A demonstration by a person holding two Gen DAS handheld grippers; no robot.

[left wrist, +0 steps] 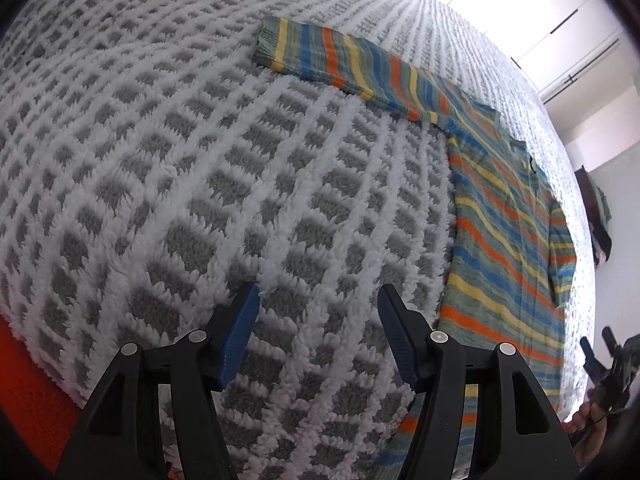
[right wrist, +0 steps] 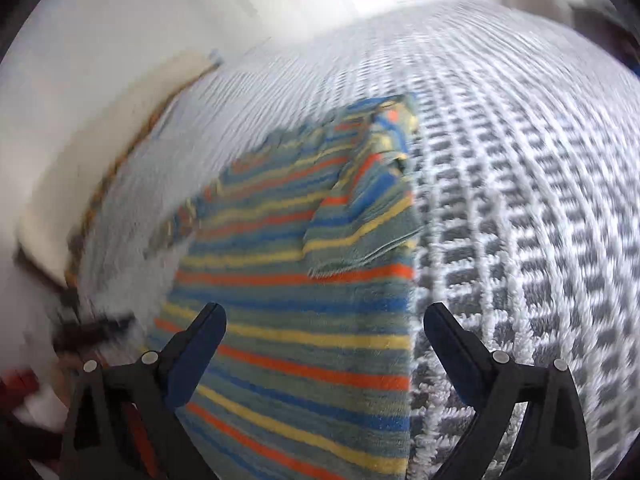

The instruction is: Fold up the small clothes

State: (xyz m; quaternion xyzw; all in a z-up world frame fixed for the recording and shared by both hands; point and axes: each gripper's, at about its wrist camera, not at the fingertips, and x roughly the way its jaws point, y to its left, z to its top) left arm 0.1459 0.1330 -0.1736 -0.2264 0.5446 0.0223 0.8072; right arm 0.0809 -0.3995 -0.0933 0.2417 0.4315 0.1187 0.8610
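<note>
Grippers are hovering open and empty: left gripper (left wrist: 318, 334) facing the striped knit sweater's (left wrist: 508, 236) outstretched sleeve (left wrist: 332, 60) across checked fleece bedding (left wrist: 200, 168); right gripper (right wrist: 324, 354) nearer, over its body.

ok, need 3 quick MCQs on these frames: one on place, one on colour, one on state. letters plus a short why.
1. Where does the striped sweater lie?
A. on a grey-and-white checked blanket
B. on a bare wooden floor
C. in a laundry basket

2. Which colour is missing from the sweater's stripes?
A. orange
B. pink
C. yellow

3. How does the sleeve seen from the right wrist lie?
A. stretched straight out to the side
B. hanging off the bed
C. folded in over the body

Answers:
1 A: fluffy checked fabric surrounds the sweater in both views.
2 B: the stripes run orange, yellow, blue and grey-green only.
3 C: its cuff edge rests on top of the striped body, while the other sleeve lies stretched out in the left wrist view.
</note>
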